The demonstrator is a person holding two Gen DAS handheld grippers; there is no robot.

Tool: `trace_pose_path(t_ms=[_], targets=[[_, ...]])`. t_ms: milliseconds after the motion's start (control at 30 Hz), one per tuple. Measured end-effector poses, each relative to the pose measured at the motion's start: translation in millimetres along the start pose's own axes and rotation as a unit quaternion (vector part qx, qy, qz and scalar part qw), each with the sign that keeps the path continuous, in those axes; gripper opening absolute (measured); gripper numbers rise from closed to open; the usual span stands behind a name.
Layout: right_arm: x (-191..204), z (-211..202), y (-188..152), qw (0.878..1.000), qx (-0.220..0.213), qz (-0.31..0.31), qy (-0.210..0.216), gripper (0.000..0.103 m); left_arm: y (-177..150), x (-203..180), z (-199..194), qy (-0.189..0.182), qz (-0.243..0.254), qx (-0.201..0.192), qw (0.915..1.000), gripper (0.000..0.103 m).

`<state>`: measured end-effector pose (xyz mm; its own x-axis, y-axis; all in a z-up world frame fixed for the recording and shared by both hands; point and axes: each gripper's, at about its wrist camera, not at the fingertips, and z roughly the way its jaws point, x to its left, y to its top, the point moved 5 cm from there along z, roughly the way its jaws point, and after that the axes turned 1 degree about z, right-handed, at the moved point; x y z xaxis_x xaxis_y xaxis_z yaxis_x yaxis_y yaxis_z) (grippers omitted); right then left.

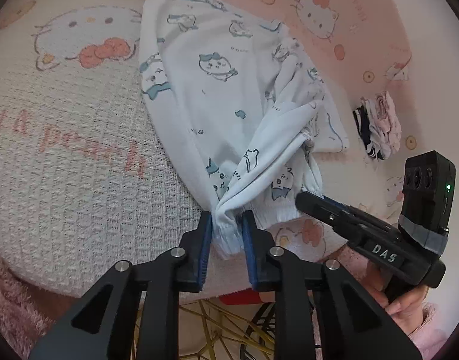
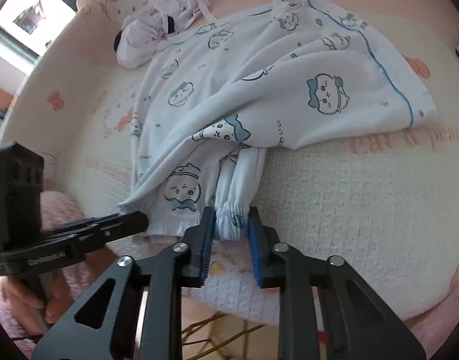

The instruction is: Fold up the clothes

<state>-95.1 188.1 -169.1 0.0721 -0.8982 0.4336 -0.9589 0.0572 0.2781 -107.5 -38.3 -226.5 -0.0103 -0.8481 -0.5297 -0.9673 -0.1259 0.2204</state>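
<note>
Blue ribbed pads line both pairs of fingers, and each pair stands narrowly parted around an elastic cuff of the pale printed pyjama trousers (image 1: 217, 90). The left gripper (image 1: 226, 231) has a bunched cuff (image 1: 226, 234) between its pads, cloth against both, though I cannot tell whether it is truly pinched. The right gripper (image 2: 232, 225) likewise brackets the other cuff (image 2: 231, 217), touching both pads. Beyond the fingers the garment runs toward twelve o'clock across a textured cream blanket (image 1: 79, 165) printed with cartoon cats, the legs twisted and overlapping near the cuffs and the waist end lying far up by a crumpled lilac garment (image 2: 157, 27). In the left wrist view a small folded pile (image 1: 376, 126) sits at about three o'clock, well apart from the trousers. The step in hand looks like taking both cuffs to straighten or fold the legs. To do it well, close firmly on the gathered elastic rather than loose fabric, lift both ends level, draw them apart a little to undo the twist at the knees, then carry them toward twelve o'clock together so the legs land flat without dragging the blanket.
</note>
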Motion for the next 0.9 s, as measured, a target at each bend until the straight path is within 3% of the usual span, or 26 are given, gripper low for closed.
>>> trace_pose_path(t_ms=[267, 467, 533, 600, 667, 800, 900], targets=[[11.1, -13.0, -19.3, 0.999, 0.018, 0.025, 0.007, 0.018, -7.7, -7.8, -13.8, 0.014, 0.008, 0.001, 0.9999, 0.018], [12.0, -20.5, -42.6, 0.999, 0.032, 0.04, 0.01, 0.019, -23.5, -6.5, -7.2, 0.046, 0.017, 0.039, 0.998, 0.019], [6.3, -4.5, -48.6, 0.997, 0.058, 0.04, -0.02, 0.026, -26.2, 3.3, 2.2, 0.067, 0.004, 0.067, 0.9955, 0.033], [-2.4, 2.6, -51.1, 0.995, 0.07, 0.061, -0.022, 0.028, -25.2, 5.1, -2.0, 0.067, -0.006, 0.064, 0.9957, 0.037], [-6.3, -7.5, -47.9, 0.995, 0.064, 0.079, -0.004, 0.03, -23.5, 5.1, -15.8, 0.078, -0.002, 0.041, 0.9961, 0.037], [-5.3, -36.5, -31.0, 0.999, -0.017, 0.044, -0.014, 0.035, -19.7, -10.0, -25.9, 0.061, 0.026, 0.009, 0.9978, 0.037], [2.2, -22.4, -31.2, 0.999, -0.002, 0.007, -0.038, 0.038, -24.0, -10.6, -6.6, 0.101, 0.044, 0.041, 0.993, 0.037]])
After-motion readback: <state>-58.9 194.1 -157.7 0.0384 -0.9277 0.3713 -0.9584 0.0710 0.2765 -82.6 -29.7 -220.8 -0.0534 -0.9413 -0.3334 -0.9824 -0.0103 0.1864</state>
